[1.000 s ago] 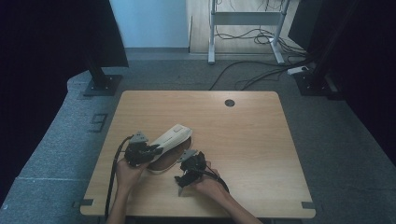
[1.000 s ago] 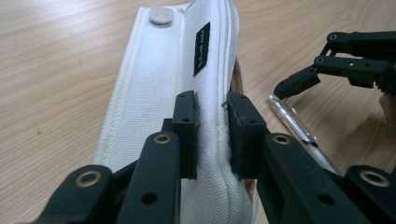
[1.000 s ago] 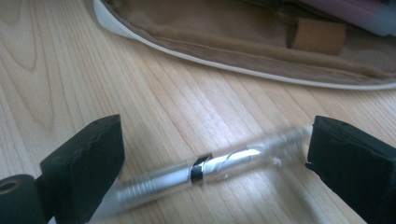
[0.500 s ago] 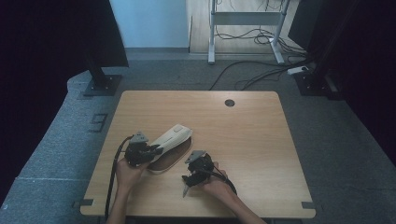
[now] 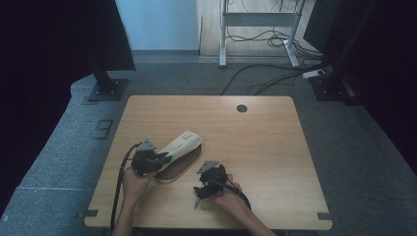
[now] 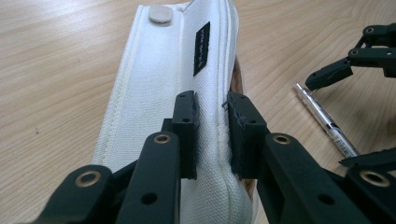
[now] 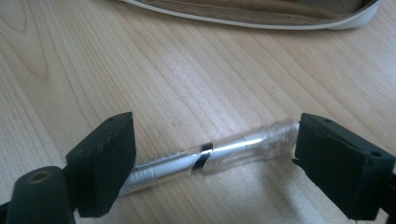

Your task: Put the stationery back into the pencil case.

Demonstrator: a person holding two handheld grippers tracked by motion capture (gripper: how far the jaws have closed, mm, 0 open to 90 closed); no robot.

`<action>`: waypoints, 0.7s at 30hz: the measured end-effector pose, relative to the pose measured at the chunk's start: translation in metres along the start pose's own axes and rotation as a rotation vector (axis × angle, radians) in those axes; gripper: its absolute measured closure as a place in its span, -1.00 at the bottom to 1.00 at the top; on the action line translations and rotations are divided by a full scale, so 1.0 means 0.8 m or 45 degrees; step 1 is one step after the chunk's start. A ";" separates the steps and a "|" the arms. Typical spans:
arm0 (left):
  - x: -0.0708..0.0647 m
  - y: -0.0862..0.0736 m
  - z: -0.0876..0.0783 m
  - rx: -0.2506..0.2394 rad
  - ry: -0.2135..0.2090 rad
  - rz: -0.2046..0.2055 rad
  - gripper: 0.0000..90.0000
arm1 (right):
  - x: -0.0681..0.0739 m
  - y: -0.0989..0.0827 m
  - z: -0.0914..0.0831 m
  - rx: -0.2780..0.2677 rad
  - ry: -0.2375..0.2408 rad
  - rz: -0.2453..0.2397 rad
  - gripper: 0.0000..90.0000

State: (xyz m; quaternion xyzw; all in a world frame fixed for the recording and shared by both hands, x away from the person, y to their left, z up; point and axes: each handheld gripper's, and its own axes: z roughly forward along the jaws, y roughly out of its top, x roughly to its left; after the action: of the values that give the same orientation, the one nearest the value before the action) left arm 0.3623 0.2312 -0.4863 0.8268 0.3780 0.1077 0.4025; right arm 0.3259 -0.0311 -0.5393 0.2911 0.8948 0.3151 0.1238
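A white fabric pencil case [image 5: 183,145] with a tan inside lies open at the table's front left. My left gripper [image 5: 164,158] is shut on its raised white flap [image 6: 159,84], which is pinched between both pads [image 6: 212,109]. A clear and silver pen [image 7: 187,161] lies flat on the wood just in front of the case [image 7: 243,11]. My right gripper [image 7: 210,149] stands open astride the pen. Its jaws have just been closing a little, with the pen between them and neither pad pressing on it. The pen [image 6: 324,123] also lies at the right of the left gripper view.
The wooden table [image 5: 275,147] has a round cable hole [image 5: 241,108] near its far edge. Cables trail from both grippers toward the front edge. Dark monitor stands and floor cables sit beyond the table.
My right gripper has shifted a little to the right, away from the case. The left gripper and the case have stayed put.
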 end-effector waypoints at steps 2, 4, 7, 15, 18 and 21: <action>0.000 0.000 0.000 0.001 -0.002 0.000 0.66 | 0.001 0.000 0.001 -0.002 0.014 0.005 -0.61; 0.000 0.000 0.000 0.000 -0.002 0.000 0.66 | 0.003 0.001 -0.001 -0.006 0.053 0.007 -0.36; 0.000 0.000 0.000 0.001 -0.001 0.001 0.66 | 0.007 0.003 -0.003 -0.003 0.081 -0.008 -0.11; 0.000 0.000 0.000 0.001 -0.001 0.003 0.66 | 0.008 0.007 -0.007 0.016 0.085 -0.014 0.23; 0.000 0.000 0.000 0.001 0.000 0.004 0.66 | 0.009 0.009 -0.008 0.027 0.094 -0.022 0.37; 0.000 0.000 0.000 0.001 -0.002 0.002 0.66 | 0.010 0.011 -0.009 0.034 0.103 -0.031 0.49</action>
State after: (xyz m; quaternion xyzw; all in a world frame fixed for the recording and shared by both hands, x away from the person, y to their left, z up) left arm 0.3623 0.2313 -0.4863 0.8274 0.3770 0.1072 0.4022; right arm 0.3203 -0.0245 -0.5285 0.2688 0.9067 0.3129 0.0876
